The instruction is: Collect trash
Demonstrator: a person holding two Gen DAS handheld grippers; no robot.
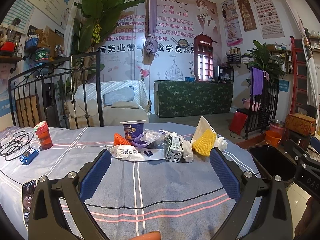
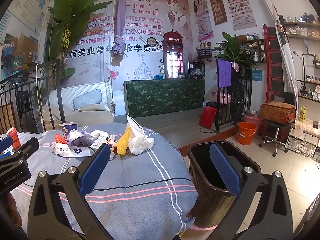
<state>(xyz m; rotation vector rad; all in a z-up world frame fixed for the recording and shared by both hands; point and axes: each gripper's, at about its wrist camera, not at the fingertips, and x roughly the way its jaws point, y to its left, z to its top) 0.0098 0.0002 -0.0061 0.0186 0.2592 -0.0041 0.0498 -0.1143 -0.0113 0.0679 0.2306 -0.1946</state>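
A heap of trash lies at the far side of the round table: a white wrapper, a milk carton, a yellow foam net, an orange foam net, a yogurt cup, clear and white plastic bags and tissue. My left gripper is open and empty, just short of the heap. My right gripper is open and empty, above the table's right edge beside the dark trash bin. The bin also shows in the left wrist view.
A red-lidded cup, a blue snack pack, a black cable and a phone lie on the left of the striped tablecloth. An orange bucket and a stool stand on the floor to the right.
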